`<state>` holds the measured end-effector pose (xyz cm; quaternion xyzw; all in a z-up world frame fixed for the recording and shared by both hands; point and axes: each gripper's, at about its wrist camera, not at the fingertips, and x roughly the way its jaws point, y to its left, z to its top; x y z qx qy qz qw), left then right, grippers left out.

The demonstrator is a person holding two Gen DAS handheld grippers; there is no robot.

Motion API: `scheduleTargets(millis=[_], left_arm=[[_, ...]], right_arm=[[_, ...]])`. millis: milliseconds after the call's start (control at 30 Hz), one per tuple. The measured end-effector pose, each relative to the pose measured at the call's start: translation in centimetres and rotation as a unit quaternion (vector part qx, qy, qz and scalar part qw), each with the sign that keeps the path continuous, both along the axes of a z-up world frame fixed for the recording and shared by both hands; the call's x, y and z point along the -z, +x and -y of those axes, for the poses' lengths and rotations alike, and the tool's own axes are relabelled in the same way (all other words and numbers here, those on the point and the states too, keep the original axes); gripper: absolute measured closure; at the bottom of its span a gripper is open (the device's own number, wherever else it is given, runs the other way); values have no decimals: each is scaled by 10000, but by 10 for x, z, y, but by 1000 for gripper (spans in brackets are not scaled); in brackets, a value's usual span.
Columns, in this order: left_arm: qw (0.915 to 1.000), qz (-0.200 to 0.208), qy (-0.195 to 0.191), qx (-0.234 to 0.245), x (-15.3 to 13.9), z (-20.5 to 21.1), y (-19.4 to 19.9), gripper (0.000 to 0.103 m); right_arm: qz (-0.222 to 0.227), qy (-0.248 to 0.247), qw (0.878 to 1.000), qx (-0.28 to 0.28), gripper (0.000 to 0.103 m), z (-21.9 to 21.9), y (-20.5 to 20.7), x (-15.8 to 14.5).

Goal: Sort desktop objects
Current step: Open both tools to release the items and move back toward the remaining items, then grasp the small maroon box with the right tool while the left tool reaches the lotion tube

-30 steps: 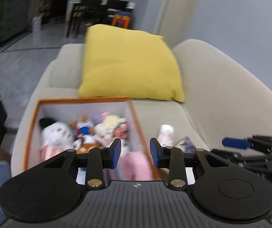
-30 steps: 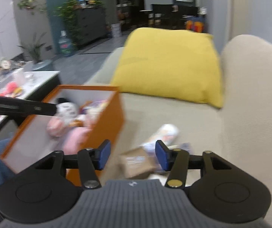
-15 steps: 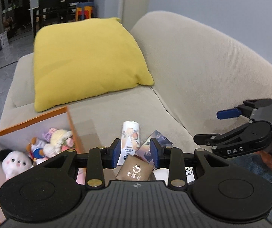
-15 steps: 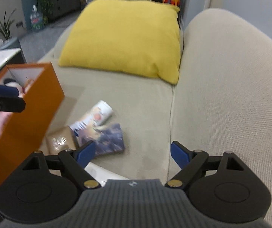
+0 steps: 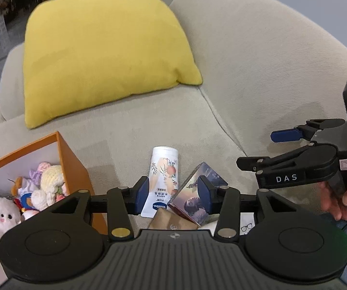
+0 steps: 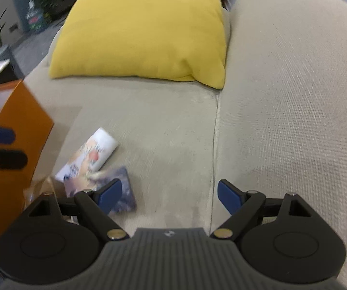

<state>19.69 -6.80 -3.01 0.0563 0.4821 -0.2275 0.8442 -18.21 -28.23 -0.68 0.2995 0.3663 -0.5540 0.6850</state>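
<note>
Between the left pads: the left gripper point(image 5: 173, 194) has just been opening; its blue jaws stand partly apart above the white lotion tube with a peach print point(image 5: 163, 181) and the dark picture-printed card box point(image 5: 197, 193), pressing on neither.
Right tongs: the right gripper point(image 6: 166, 195) has its jaws spread wide and empty, over bare beige sofa seat point(image 6: 173, 125) at lower centre; its jaws have also just widened.
Loose items: tube, card box and a brown paper packet point(image 5: 173, 222) lie bunched and touching at lower centre of the left view, just right of the orange open-topped storage box point(image 5: 73, 166).
Box contents: plush toys point(image 5: 1, 213) fill it at lower left.
Beyond: a yellow square cushion point(image 5: 103, 55) leans at upper left.
Doing it well: probably single out one item, likely the tube; straddle its narrow width, close squarely, and lift clear before crossing the box wall.
</note>
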Motion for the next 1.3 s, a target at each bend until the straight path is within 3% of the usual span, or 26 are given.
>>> scheduleTargets(millis=[67, 200, 400, 667, 700, 800, 900, 1067, 1300], left_arm=[[9999, -135, 67, 10, 6, 4, 8, 49], [9992, -319, 182, 139, 20, 15, 21, 48], [9957, -752, 487, 235, 44, 26, 42, 48], [9920, -967, 618, 529, 52, 18, 34, 48], [9912, -1001, 668, 554, 53, 18, 33, 48], [9905, -1005, 677, 647, 57, 18, 30, 48], [9899, -1020, 798, 574, 66, 20, 34, 61], [9887, -1275, 539, 574, 79, 22, 41, 64], [9898, -1290, 357, 497, 80, 19, 38, 71]], right_arm=[[130, 185, 9997, 37, 19, 7, -3, 5], [424, 629, 9971, -25, 38, 15, -4, 13], [829, 1182, 9894, -177, 37, 29, 3, 26], [1038, 1689, 9794, -397, 36, 49, 13, 55], [1101, 1728, 9779, -416, 31, 51, 15, 59], [1422, 1861, 9711, -465, 30, 55, 16, 66], [1529, 1884, 9688, -511, 29, 55, 16, 69], [1741, 1931, 9648, -394, 29, 55, 9, 71], [1868, 1888, 9635, -325, 53, 54, 9, 60]])
